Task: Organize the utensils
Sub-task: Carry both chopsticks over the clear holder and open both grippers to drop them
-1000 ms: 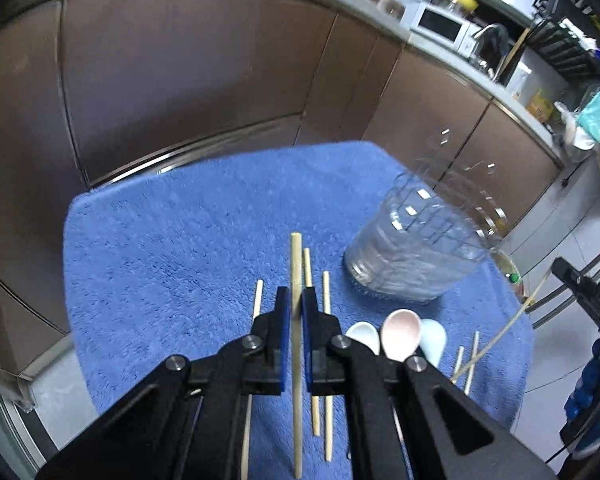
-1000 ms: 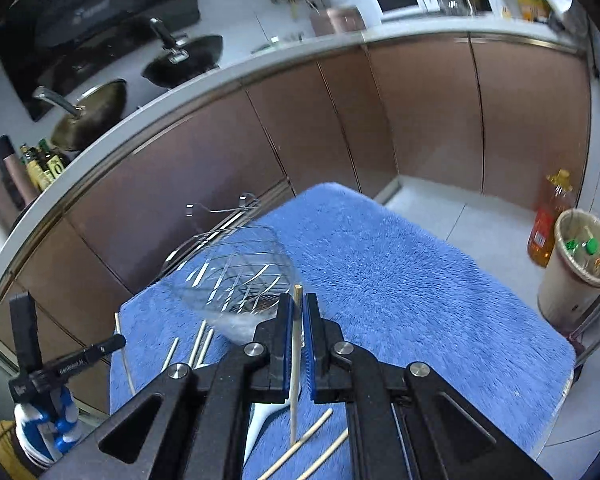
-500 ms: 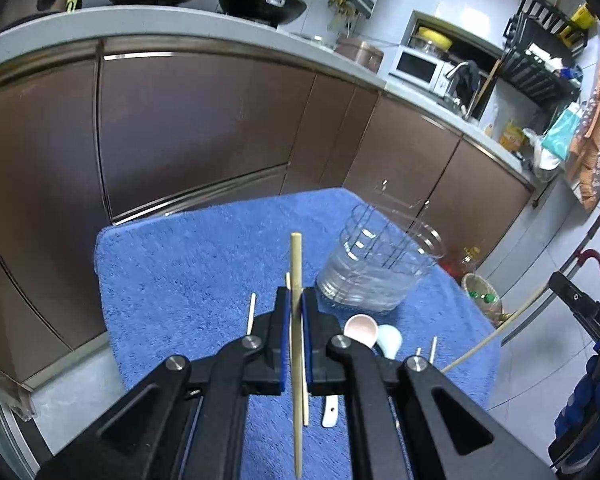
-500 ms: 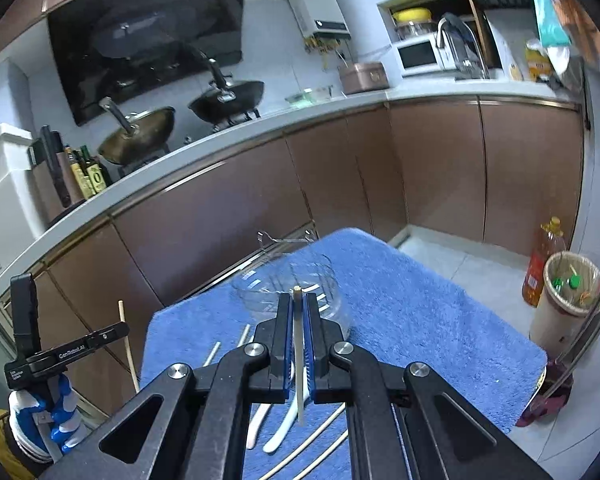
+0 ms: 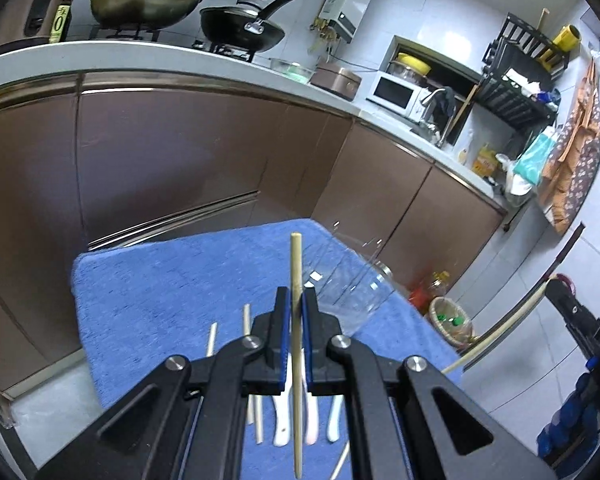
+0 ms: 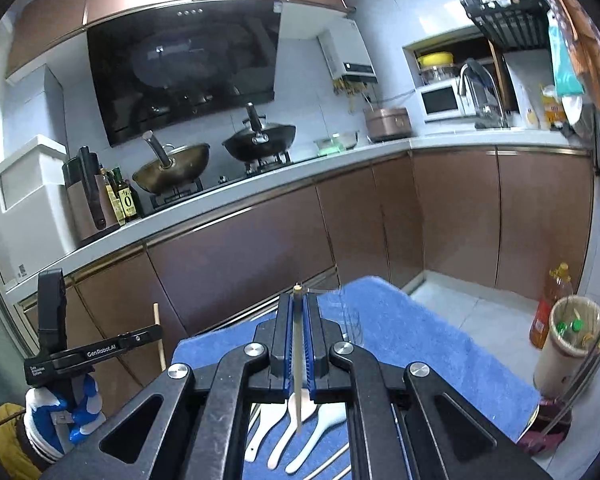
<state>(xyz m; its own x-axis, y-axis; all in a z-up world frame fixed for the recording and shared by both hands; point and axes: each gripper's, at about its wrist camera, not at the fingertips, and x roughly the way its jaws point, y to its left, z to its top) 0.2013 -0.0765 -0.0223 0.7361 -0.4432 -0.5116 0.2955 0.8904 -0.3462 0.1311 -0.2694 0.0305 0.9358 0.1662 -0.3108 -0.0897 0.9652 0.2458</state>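
The left claw (image 5: 295, 300) is clenched on a wooden chopstick (image 5: 296, 320), held upright between its blue pads, raised well above the blue towel (image 5: 160, 288). The right claw (image 6: 298, 308) grips a second chopstick (image 6: 297, 360) the same way, its tip just past the fingertips. Seen from the right wrist, the left gripper's body reads "GenRobot.AI" (image 6: 102, 351), held by a hand in a blue glove (image 6: 74, 404). Below the claws, white spoons (image 6: 296, 420) and loose chopsticks (image 5: 246, 322) lie near the towel's near edge; a clear glass jar (image 5: 348, 284) stands toward its right edge. A bottle (image 6: 127, 200) on the counter shows a "0". Compared with a second ago, both claws are higher and tilted up, so stove and pans now fill the views.
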